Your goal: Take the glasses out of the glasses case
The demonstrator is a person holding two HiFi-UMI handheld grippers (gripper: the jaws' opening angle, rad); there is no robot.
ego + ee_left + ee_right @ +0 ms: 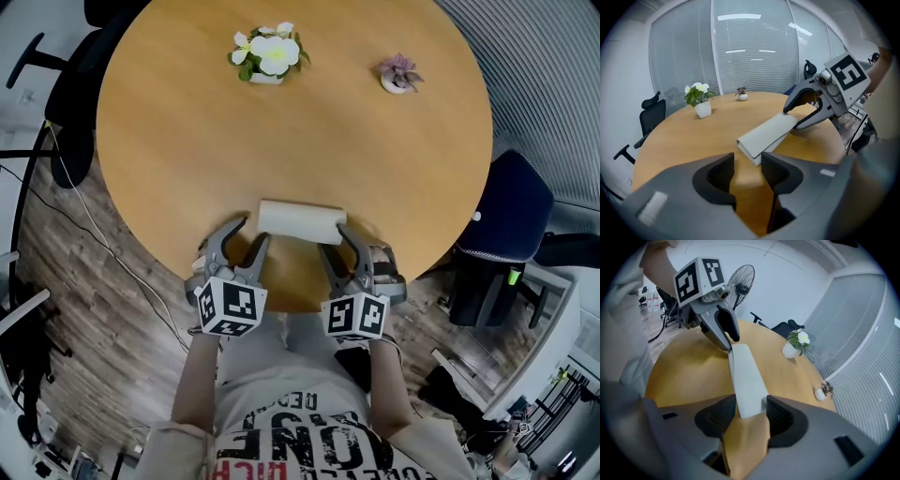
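Note:
A closed white glasses case (300, 222) lies flat on the round wooden table (187, 141), near its front edge. My left gripper (247, 237) is open at the case's left end; in the left gripper view the case (765, 136) lies just beyond its tips (747, 164), with nothing between the pads. My right gripper (335, 241) is open at the case's right end. In the right gripper view that end of the case (747, 380) sits between its tips (750, 411); I cannot tell whether the pads touch it. The glasses are hidden.
A white-flowered pot plant (269, 54) and a small pink plant (399, 73) stand at the table's far side. Office chairs stand at the right (506, 220) and far left (80, 94). A floor fan (740, 280) stands behind. The table's front edge is right below both grippers.

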